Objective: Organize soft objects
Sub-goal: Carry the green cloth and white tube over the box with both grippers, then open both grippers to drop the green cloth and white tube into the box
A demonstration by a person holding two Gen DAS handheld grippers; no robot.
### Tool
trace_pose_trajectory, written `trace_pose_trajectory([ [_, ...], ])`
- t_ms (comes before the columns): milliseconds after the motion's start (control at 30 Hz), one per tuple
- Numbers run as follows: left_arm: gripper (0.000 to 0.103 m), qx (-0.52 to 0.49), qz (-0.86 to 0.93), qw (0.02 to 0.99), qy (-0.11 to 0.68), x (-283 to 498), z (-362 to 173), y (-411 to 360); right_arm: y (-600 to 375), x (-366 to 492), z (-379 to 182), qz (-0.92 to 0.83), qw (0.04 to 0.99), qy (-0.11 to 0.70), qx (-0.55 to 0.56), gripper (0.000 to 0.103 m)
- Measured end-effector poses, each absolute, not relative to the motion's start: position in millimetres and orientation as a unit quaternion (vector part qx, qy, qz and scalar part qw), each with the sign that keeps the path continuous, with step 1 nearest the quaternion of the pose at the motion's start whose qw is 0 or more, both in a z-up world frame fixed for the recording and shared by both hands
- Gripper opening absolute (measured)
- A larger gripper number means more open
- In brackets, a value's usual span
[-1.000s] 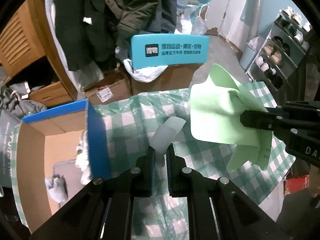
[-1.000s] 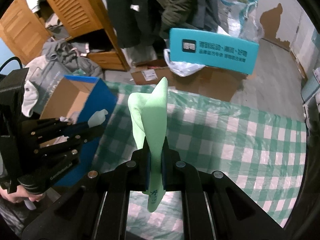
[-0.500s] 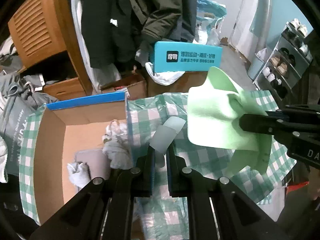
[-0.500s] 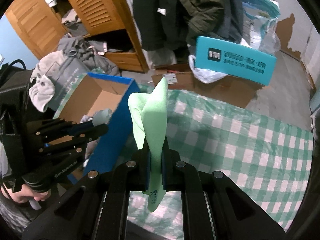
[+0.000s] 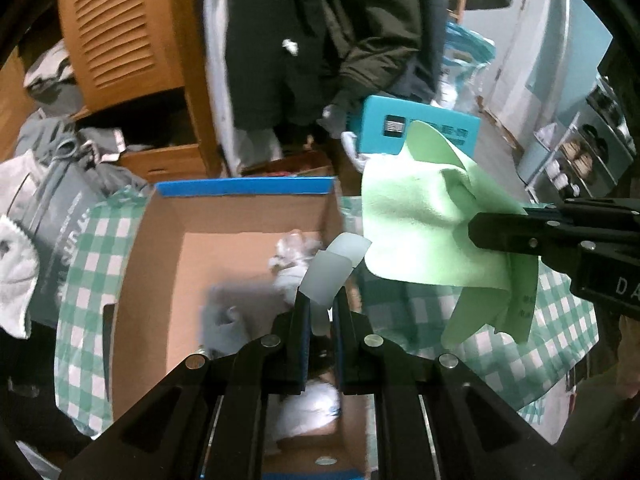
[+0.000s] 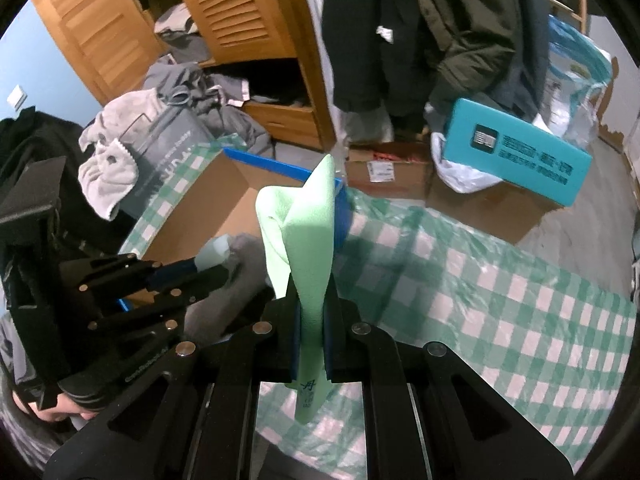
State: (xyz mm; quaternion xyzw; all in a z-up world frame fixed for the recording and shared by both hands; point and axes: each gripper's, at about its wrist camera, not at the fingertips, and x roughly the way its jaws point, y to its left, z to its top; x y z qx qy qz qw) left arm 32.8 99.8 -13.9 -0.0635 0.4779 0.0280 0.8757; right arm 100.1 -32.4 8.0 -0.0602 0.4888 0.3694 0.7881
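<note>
My left gripper (image 5: pixel 320 308) is shut on a pale whitish soft strip (image 5: pixel 336 268) and hangs over the open cardboard box (image 5: pixel 160 280) with a blue rim. Grey and white soft items (image 5: pixel 288 258) lie inside the box. To its right, my right gripper (image 5: pixel 492 232) is shut on a light green cloth (image 5: pixel 424 220) that fans out above the box's right wall. In the right wrist view the green cloth (image 6: pixel 308 232) stands up from the right gripper (image 6: pixel 312 312), with the left gripper (image 6: pixel 212 268) and its strip (image 6: pixel 216 254) at the left over the box (image 6: pixel 208 192).
The box stands on a green-and-white checked cloth (image 6: pixel 480 300). Beyond it are a teal carton (image 6: pixel 516 152) on cardboard boxes, hanging dark coats (image 6: pixel 400 40), a wooden wardrobe (image 6: pixel 240 12) and a grey bag (image 6: pixel 160 148) with a towel. A shoe rack (image 5: pixel 580 148) stands far right.
Both grippers have moved left together, each keeping its load. The box, earlier at the left edge, now lies under the left gripper, and the green cloth has reached its right wall.
</note>
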Motion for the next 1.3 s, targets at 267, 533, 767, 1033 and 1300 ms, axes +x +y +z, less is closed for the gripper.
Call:
trace_pose_trajectory([
  [267,0.01,-0.085,0.057,0.869,0.484,17.5,-25.8,141.2,9.3,99.0,5.5,0.382,0.777,0.496,-0.072,0.008],
  [533,0.011,-0.096,0.077,0.86,0.496,11.3,-38.7,164.0,49.6,96.1,-10.9,0.389,0.76,0.513,-0.086,0.008],
  [767,0.014,-0.105,0.091,0.85,0.508,9.0,-49.5,174.8,70.6,93.4,-30.5,0.388,0.748,0.529,-0.106,0.008],
  [1033,0.027,-0.105,0.1,0.849,0.508,6.4,-47.1,176.6,76.8,93.4,-38.5,0.389,0.744,0.53,-0.119,0.017],
  [1300,0.049,-0.109,0.101,0.853,0.501,-1.1,-35.0,172.3,64.7,90.1,-26.4,0.391,0.751,0.522,-0.107,0.035],
])
